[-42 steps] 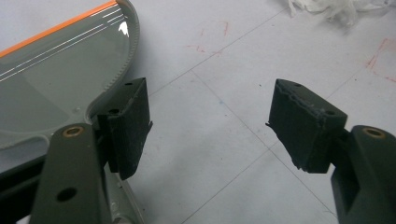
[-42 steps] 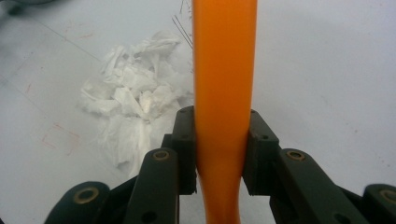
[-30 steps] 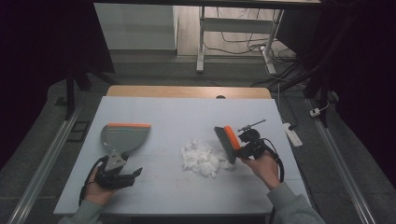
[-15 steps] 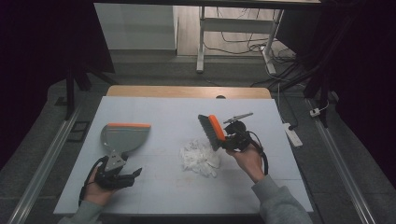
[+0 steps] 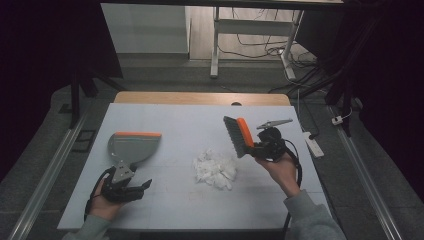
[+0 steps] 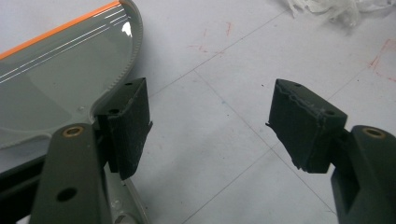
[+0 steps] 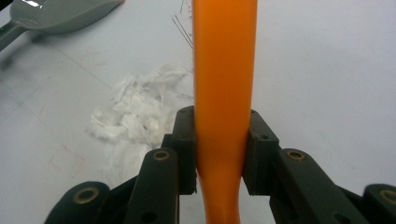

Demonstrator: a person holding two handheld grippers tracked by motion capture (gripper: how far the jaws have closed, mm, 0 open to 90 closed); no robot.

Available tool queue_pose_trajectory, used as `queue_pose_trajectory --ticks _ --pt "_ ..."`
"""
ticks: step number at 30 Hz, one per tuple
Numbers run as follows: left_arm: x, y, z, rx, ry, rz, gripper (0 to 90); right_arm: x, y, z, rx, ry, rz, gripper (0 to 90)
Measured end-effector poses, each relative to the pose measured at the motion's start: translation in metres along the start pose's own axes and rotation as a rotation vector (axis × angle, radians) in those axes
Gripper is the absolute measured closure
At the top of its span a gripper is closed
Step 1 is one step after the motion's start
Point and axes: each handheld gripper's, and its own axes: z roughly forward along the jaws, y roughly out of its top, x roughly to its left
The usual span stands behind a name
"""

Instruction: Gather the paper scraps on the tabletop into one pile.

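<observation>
Grey plastic dustpan with an orange front lip (image 5: 131, 148) lies flat on the white table (image 5: 170, 200), nearest the person's left side. Left gripper (image 5: 131, 188) rests just behind the pan; its jaws stand apart with nothing between them, one jaw touching the dustpan handle (image 6: 116, 205). Right gripper (image 5: 260, 148) is clamped on the orange handle of a hand brush with dark bristles (image 5: 239, 136), held above the table. Loose pile of white shredded paper scraps (image 5: 216, 169) sits between pan and brush, well apart from the pan.

Probable faults:
- An unheld pan may slide away under a sweep.
- Light scraps may scatter under a fast stroke.
- The smooth handle may twist between the pads.
</observation>
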Motion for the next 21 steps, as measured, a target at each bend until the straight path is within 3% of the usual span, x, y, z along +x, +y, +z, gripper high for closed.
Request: queue_pose_trajectory --ticks 13,21 --pt "-0.003 0.005 0.001 -0.004 0.0 0.005 30.1 -0.03 -0.073 -0.035 -0.07 -0.005 -0.005 70.3" --pt "-0.003 0.008 0.002 -0.005 0.002 0.004 30.1 -0.039 -0.101 -0.042 -0.09 -0.02 -0.012 70.3"
